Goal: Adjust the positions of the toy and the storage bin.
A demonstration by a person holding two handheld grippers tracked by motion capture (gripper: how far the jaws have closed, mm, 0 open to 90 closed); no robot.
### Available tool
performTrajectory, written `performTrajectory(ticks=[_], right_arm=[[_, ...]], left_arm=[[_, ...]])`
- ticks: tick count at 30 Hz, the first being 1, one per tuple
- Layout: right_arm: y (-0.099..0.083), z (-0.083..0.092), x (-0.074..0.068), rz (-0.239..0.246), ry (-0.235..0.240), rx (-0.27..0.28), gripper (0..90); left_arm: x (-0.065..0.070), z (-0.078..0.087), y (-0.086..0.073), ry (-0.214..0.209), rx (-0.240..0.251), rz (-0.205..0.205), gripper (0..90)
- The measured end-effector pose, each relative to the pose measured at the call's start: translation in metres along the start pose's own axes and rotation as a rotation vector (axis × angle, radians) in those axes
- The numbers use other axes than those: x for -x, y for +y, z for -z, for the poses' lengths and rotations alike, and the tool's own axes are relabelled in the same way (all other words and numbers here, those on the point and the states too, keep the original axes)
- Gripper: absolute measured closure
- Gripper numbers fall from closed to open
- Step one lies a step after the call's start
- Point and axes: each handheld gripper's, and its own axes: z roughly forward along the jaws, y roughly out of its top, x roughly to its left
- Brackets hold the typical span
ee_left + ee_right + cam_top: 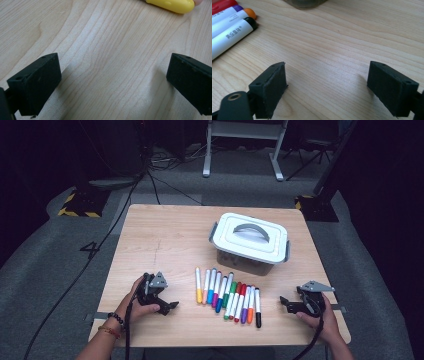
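A: We have both grippers resting low on the tabletop (165, 240), one at each near corner. The left gripper (167, 304) has its jaws apart with bare wood between them, and the right gripper (286, 304) likewise stands wide with nothing in its gap.

B: And the markers (227, 296) lie between us, near the middle of the near edge, side by side in a row. Just beyond them sits the lidded box (250, 242), lid on, handle flat.

A: Which hand do we judge closer? From the high view, the black marker (258, 307) at the right end of the row is just left of the right gripper, while the yellow marker (199, 286) at the left end is near the left gripper but set a little farther up the table.

B: In the left gripper view the yellow marker (172, 5) shows at the far right, beyond the jaws. In the right gripper view the black marker (230, 35) lies to the far left of our jaws.

A: Their long axes run near to far, slightly fanned. The coloured caps of the leftmost ones point to the near side; the black one's cap is also nearest us.

B: So we reckon either gripper must swing inward and close across a barrel, not along it.
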Motion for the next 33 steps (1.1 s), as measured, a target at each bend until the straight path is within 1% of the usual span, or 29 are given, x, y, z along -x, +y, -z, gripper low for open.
performTrajectory(ticks=[11,13,14,15,16,18,19,20,22,23,25,27,29,30,31,32,33], right_arm=[[0.000,0.001,0.002,0.001,0.003,-0.013,15.7],[0.001,0.002,0.002,-0.010,-0.012,-0.014,18.8],[0.001,0.003,0.001,-0.007,-0.012,-0.012,20.1],[0.003,0.006,0.000,0.007,-0.022,0.013,21.2],[0.003,0.006,0.000,0.007,-0.022,0.013,21.2],[0.005,0.009,0.000,0.007,-0.025,0.034,22.5],[0.007,0.011,0.000,0.002,-0.015,0.040,23.5],[0.007,0.011,0.000,0.002,-0.015,0.040,23.5],[0.009,0.014,-0.001,0.010,-0.009,0.051,24.5],[0.012,0.018,-0.001,0.019,0.001,0.064,25.3],[0.014,0.020,-0.002,0.016,0.000,0.069,25.5],[0.020,0.027,-0.002,0.017,0.001,0.097,26.0],[0.025,0.032,-0.002,0.022,0.000,0.106,25.9],[0.029,0.034,-0.003,0.042,-0.010,0.111,25.9],[0.033,0.036,-0.002,0.062,-0.037,0.118,26.1],[0.036,0.038,-0.001,0.062,-0.037,0.123,26.1],[0.046,0.045,-0.002,0.072,-0.032,0.153,26.2]], left_arm=[[0.000,0.000,0.000,0.000,0.002,0.001,0.1],[0.000,0.000,0.000,0.000,0.001,0.001,0.1],[0.000,0.000,0.000,0.001,0.001,0.001,0.1],[0.000,0.000,0.000,0.002,0.001,0.002,0.1],[0.000,0.000,0.000,0.003,0.001,0.003,0.1],[0.001,0.000,0.000,0.006,0.002,0.006,0.1],[0.001,0.000,0.000,0.006,0.002,0.007,0.1],[0.001,0.000,0.000,0.006,0.001,0.007,0.1],[0.001,0.000,0.000,0.006,0.002,0.008,0.1],[0.001,0.000,0.000,0.006,0.001,0.007,0.1],[0.001,0.000,0.000,0.006,0.002,0.007,0.1],[0.001,0.000,0.000,0.006,0.001,0.007,0.1],[0.001,0.000,0.000,0.006,0.002,0.007,0.1],[0.001,0.000,0.000,0.007,0.002,0.009,0.1],[0.001,0.000,0.000,0.007,0.002,0.009,0.1],[0.001,0.000,0.000,0.007,0.002,0.010,0.1],[0.001,0.000,0.000,0.007,0.002,0.010,0.1]])
